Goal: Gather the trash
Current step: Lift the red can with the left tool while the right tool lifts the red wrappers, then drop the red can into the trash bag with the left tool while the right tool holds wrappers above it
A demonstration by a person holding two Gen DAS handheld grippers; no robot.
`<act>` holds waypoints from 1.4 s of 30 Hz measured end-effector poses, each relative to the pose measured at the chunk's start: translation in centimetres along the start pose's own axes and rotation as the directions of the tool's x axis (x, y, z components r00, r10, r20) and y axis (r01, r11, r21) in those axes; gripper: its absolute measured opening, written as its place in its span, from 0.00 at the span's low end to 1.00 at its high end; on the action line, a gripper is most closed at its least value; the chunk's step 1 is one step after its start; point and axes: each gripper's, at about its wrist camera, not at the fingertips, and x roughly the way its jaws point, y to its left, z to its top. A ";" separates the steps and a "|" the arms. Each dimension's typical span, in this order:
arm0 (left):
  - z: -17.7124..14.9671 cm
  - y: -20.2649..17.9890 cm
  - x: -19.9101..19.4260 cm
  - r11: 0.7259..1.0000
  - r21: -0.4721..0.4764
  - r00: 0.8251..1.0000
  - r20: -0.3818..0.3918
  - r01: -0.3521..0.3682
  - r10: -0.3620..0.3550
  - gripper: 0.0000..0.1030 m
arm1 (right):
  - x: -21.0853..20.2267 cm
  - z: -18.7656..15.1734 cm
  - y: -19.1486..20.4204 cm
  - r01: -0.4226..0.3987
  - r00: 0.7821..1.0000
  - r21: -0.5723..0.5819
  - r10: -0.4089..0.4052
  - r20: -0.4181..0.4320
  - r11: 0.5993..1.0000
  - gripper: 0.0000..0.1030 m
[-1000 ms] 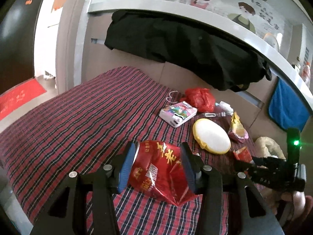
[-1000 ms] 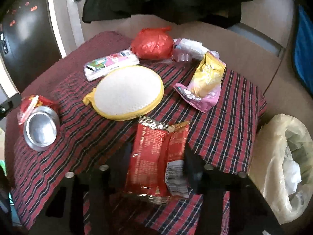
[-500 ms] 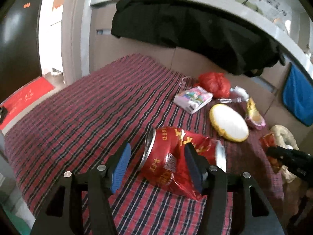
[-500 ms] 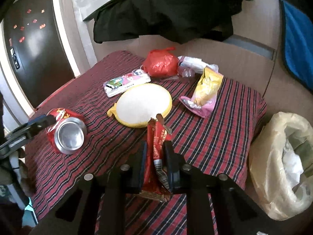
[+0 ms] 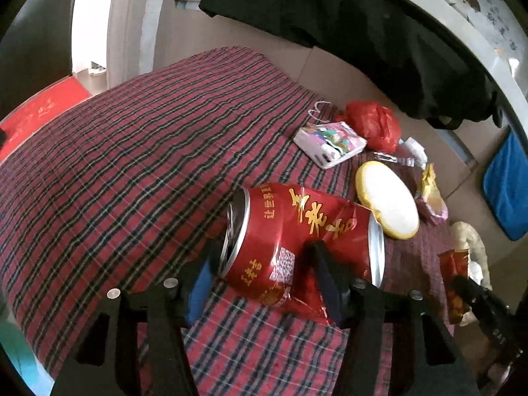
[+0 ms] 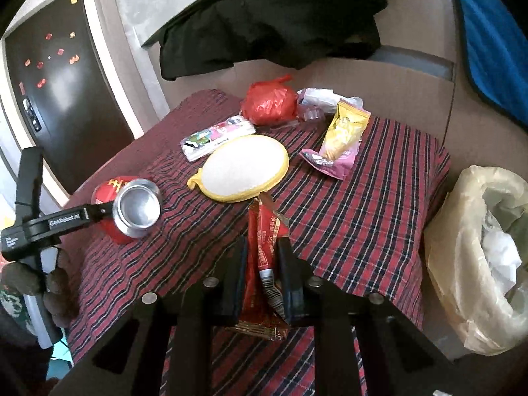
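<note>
Trash first: my right hand-held gripper (image 6: 260, 274) has just closed and is clamped on a red snack wrapper (image 6: 264, 247), near the yellow-rimmed pad (image 6: 244, 168). My left hand-held gripper (image 5: 260, 277) stands spread around a dented red can (image 5: 297, 234), left of that pad on the plaid bed (image 5: 115, 165). A lined bin (image 6: 475, 257) sits right of it.

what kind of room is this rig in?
Probably a home bedroom: a plaid-covered bed strewn with trash, dark clothing draped over a rail above it, a lined trash bin beside it, and a dark door with red decorations.
</note>
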 end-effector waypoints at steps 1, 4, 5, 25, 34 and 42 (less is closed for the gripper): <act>-0.1 -0.2 -0.3 1.000 0.002 1.000 0.015 0.002 -0.002 0.55 | -0.2 0.0 0.0 0.000 1.000 -0.004 0.000 0.005 1.000 0.16; -0.2 -1.5 -1.5 0.999 0.035 0.997 0.069 -0.019 0.016 0.51 | -1.0 0.0 0.2 0.007 1.000 -0.026 -0.006 0.023 1.000 0.16; -0.2 -1.9 -1.9 0.999 0.047 0.996 0.083 -0.023 0.019 0.51 | -1.2 0.0 0.2 0.009 1.000 -0.033 -0.008 0.030 0.999 0.16; -0.5 -10.2 -5.6 0.971 0.239 0.961 0.269 -0.005 -0.061 0.51 | -4.8 2.3 -2.6 0.032 0.988 -0.011 -0.030 0.151 0.999 0.16; 0.3 -21.0 -6.1 0.920 0.390 0.921 0.342 0.043 -0.188 0.51 | -10.7 5.5 -6.9 0.115 0.944 -0.008 -0.107 0.311 0.993 0.16; -0.6 -31.2 -5.9 0.859 0.495 0.878 0.347 0.128 -0.330 0.41 | -16.6 5.0 -13.9 0.303 0.879 0.051 -0.299 0.371 0.952 0.16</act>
